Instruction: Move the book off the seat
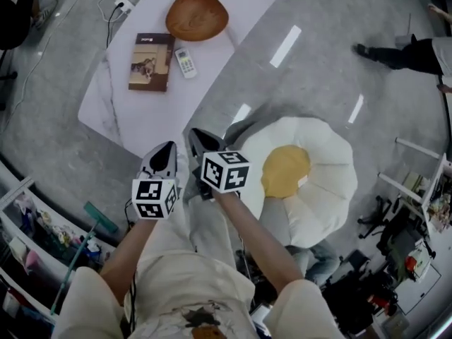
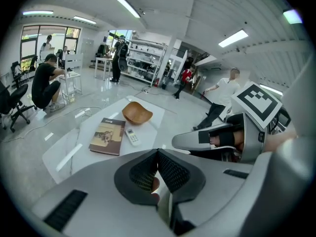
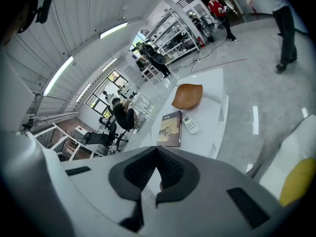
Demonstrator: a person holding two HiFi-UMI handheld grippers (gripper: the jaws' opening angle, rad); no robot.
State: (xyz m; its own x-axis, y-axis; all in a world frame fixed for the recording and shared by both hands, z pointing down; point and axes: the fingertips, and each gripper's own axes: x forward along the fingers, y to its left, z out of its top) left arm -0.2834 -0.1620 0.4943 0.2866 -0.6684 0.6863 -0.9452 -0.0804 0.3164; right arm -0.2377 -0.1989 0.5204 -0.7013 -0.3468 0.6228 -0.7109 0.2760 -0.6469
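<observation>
Head view: the book (image 1: 151, 61) lies flat by the left edge of the table (image 1: 141, 122), clear of the seat (image 1: 328, 182); the task looks done. Left gripper view: the left gripper (image 2: 158, 153) has its jaws clenched on nothing. Right gripper view: the right gripper (image 3: 157, 151) likewise.

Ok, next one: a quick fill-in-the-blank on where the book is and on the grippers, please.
The book lies on the white ____.
Beside it, below the bowl, is a small ____.
The cushion on the seat is ____.
The fingers of the left gripper and the right gripper are ____, holding nothing.
Missing words: table; remote; yellow; shut.
</observation>
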